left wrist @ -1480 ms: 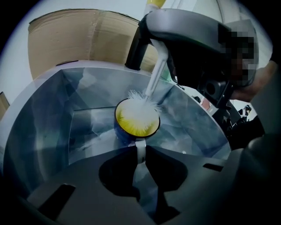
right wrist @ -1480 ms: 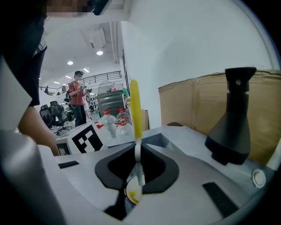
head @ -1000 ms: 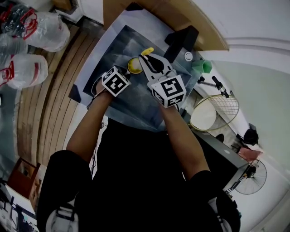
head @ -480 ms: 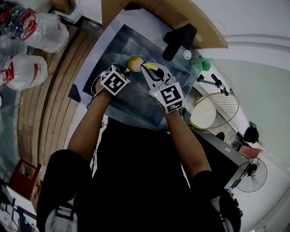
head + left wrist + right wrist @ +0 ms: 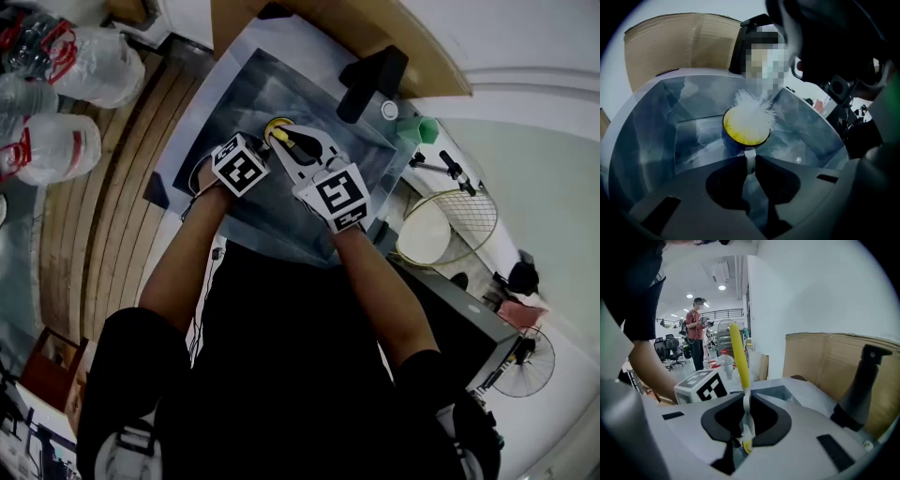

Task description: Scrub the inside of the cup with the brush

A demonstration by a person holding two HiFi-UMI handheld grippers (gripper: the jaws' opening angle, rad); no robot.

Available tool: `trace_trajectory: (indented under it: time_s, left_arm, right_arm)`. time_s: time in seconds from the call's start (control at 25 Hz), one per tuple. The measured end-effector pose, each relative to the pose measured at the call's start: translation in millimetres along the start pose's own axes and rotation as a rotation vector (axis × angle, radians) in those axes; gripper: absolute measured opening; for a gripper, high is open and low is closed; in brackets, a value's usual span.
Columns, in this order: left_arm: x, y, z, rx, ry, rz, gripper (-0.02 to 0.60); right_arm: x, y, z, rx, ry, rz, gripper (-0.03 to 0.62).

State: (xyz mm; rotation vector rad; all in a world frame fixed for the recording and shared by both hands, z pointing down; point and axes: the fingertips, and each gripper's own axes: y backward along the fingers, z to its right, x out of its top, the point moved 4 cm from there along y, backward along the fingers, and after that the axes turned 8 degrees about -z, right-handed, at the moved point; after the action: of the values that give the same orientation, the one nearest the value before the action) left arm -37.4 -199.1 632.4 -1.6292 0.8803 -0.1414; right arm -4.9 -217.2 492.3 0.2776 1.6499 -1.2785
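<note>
The cup (image 5: 746,127) is dark outside and yellow inside, and it stands in a blue-grey lined basin (image 5: 651,140). My left gripper (image 5: 750,158) is shut on the cup's white handle (image 5: 749,155). The brush's white bristles (image 5: 753,107) sit at the cup's far rim, partly inside it. In the right gripper view my right gripper (image 5: 746,404) is shut on the brush's yellow handle (image 5: 739,357), which points up and away. In the head view the cup (image 5: 274,123) lies just ahead of both grippers, the left gripper (image 5: 263,142) beside the right gripper (image 5: 287,142).
A black spray bottle (image 5: 859,394) stands at the basin's far right, in front of a cardboard panel (image 5: 811,357). Large water jugs (image 5: 52,141) sit on the floor to the left. A racket (image 5: 448,225) lies to the right. A person (image 5: 697,331) stands far off.
My right gripper has swung left with the brush, bringing the bristles from beside the cup to its mouth. The left gripper and the cup have stayed put.
</note>
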Motion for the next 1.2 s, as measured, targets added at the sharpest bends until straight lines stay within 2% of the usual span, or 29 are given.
trace_trajectory:
  time_s: [0.12, 0.4, 0.64, 0.84, 1.04, 1.2]
  left_arm:
    - [-1.1, 0.5, 0.7, -0.007, -0.024, -0.005, 0.067]
    - [-3.1, 5.6, -1.8, -0.014, -0.005, 0.022, 0.067]
    - [-7.4, 12.5, -8.6, 0.004, 0.012, 0.032, 0.067]
    - [-7.3, 12.5, -8.8, 0.007, 0.019, 0.026, 0.067]
    - [-5.5, 11.9, -7.6, 0.002, 0.012, 0.007, 0.067]
    - [-5.4, 11.2, -5.6, 0.003, -0.012, -0.006, 0.066]
  right_arm:
    - [5.9, -11.5, 21.7, -0.018, -0.008, 0.007, 0.043]
    - [-7.3, -12.6, 48.7, -0.052, -0.059, -0.009, 0.043]
    - [-24.8, 10.5, 40.1, -0.054, -0.05, -0.017, 0.043]
    - [-35.3, 24.8, 10.1, -0.024, -0.035, -0.031, 0.043]
    - [-20.9, 17.6, -17.5, 0.033, -0.045, -0.012, 0.057]
    - [-7.4, 0.1, -12.5, 0.033, -0.037, 0.001, 0.058]
